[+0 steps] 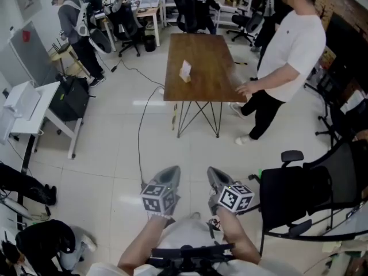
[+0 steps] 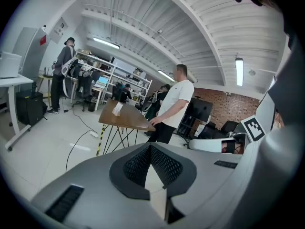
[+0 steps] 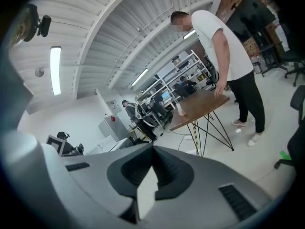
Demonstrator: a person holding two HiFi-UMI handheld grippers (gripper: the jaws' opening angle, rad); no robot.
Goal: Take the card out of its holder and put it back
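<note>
A white card stands in its holder (image 1: 185, 71) on the brown wooden table (image 1: 201, 85), far ahead of me across the floor. Both grippers are held low and close to my body, well short of the table. My left gripper (image 1: 172, 171) is shut, its jaws meeting with nothing between them. My right gripper (image 1: 212, 172) is shut and empty too. In the left gripper view the card holder (image 2: 117, 109) shows small on the table (image 2: 127, 121), beyond the left gripper (image 2: 150, 145). The right gripper view has the holder (image 3: 181, 111) on the table (image 3: 202, 105), past the right gripper (image 3: 153, 147).
A person in a white shirt (image 1: 287, 56) leans at the table's right side with a hand on its top. A black office chair (image 1: 299, 194) stands close on my right. A white desk (image 1: 29, 111) is at the left, and a cable (image 1: 140, 137) runs across the floor.
</note>
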